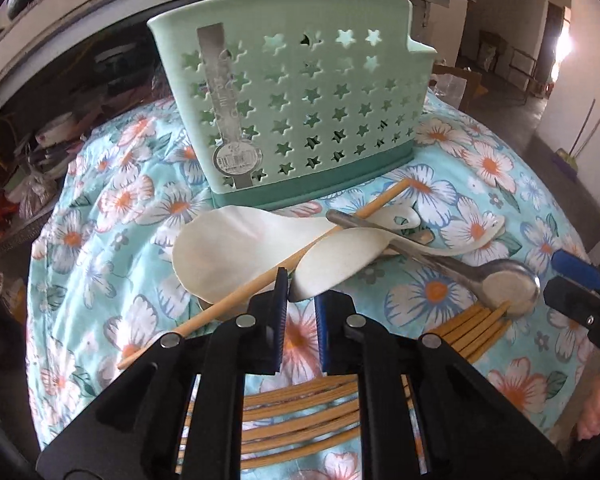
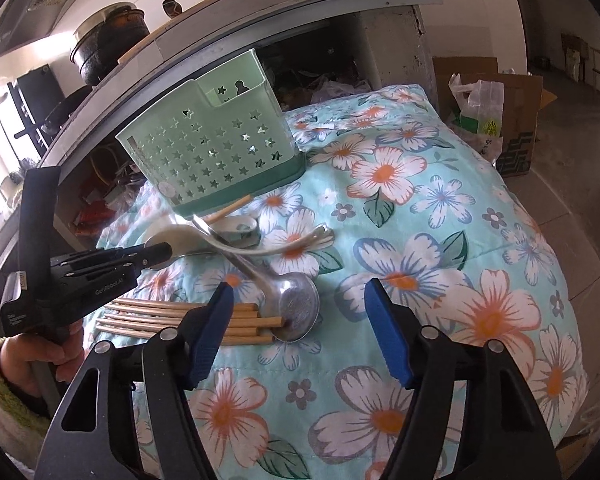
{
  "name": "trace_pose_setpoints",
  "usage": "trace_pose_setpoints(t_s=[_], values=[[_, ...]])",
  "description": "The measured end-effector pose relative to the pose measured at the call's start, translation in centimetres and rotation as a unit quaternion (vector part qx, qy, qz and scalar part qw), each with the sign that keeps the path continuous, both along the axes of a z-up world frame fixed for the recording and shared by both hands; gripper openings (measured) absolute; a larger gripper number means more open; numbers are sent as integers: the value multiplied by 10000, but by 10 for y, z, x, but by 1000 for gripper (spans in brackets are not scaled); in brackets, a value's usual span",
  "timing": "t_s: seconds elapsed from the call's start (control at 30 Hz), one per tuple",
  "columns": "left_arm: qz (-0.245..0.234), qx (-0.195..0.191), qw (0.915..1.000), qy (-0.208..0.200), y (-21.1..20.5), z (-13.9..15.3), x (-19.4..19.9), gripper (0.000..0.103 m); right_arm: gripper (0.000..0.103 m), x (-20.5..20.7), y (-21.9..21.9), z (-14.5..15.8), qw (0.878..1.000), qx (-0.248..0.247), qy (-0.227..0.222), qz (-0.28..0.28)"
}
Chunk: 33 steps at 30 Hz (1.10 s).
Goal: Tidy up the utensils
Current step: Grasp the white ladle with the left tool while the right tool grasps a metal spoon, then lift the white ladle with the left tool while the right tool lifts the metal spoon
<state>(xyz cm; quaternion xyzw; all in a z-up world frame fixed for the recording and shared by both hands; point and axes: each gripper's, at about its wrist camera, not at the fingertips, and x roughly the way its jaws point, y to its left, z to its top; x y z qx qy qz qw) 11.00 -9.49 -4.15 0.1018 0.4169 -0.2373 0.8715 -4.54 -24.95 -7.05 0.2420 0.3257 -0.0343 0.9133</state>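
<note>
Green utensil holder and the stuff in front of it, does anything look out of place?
Yes. The holder looks empty, while spoons, a metal ladle and one chopstick lie crisscrossed on the cloth. The other chopsticks lie neatly together.

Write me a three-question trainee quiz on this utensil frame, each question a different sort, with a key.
1. True or false: the green holder stands upright on the floral cloth.
2. The metal spoon has its bowl against the ends of which items?
   A) white spoons B) bamboo chopsticks C) forks
3. Fill in: the right gripper is ____, with nothing between its pads.

Key: 1 true; 2 B; 3 open
</note>
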Motion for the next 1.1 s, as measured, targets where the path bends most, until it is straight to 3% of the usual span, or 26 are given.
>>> trace_pose_setpoints(t_s=[0.13,0.23,0.37,0.53,0.7,0.9,1.1], values=[[63,-410,9991,32,6,1,5,8,51,2,-7,-7,9989,454,133,70],[33,-559,9984,-76,9,9,2,2,43,4,-11,-15,9964,794,285,72],[110,-693,9974,-142,20,23,-4,1,37,4,-14,-22,9935,1038,465,33],[252,-815,9963,106,39,32,-11,1,34,7,-18,-25,9891,1346,597,-2],[571,-862,9933,524,58,14,-13,1,29,11,-21,-31,9840,1619,740,-57],[766,-1112,9876,797,68,-6,-12,2,8,20,-22,-35,9820,1702,796,-198],[900,-1310,9837,844,70,-15,-12,4,3,17,-19,-8,9944,904,445,-326]])
